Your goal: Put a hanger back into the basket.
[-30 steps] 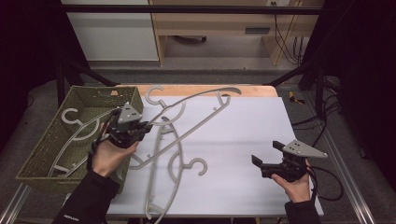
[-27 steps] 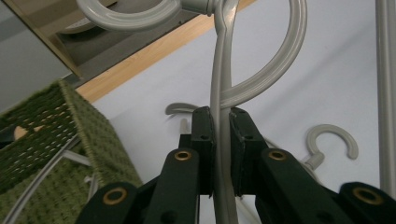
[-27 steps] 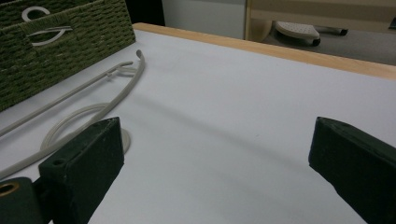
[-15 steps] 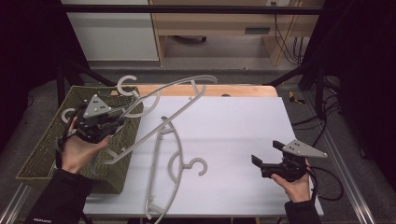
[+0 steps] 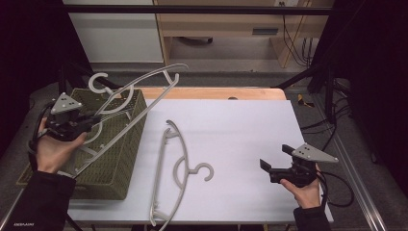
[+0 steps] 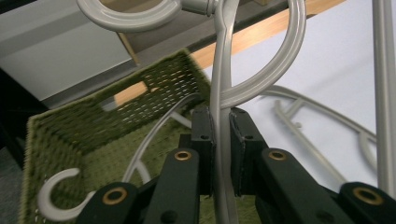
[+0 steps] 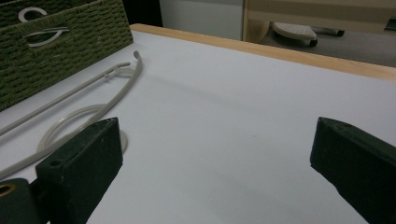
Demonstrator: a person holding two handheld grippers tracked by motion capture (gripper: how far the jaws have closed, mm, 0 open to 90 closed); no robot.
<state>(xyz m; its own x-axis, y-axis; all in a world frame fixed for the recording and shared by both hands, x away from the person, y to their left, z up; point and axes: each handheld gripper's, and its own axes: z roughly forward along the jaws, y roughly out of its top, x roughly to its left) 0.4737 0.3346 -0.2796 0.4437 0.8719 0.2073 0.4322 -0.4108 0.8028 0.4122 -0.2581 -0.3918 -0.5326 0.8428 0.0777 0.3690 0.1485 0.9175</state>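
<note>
My left gripper (image 5: 91,121) pinched a grey hanger (image 5: 139,86) above the green basket (image 5: 122,159); lowering it flat seemed wisest. My right gripper (image 5: 272,169) gaped empty.

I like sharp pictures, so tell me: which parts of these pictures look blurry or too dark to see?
In the left gripper view, the green basket and the grey hanger pinched in the left tongs look soft and smeared. In the right gripper view, the near black pads of the right tongs are fuzzy. In the high view, the room's sides are nearly black, while the white table is bright.
</note>
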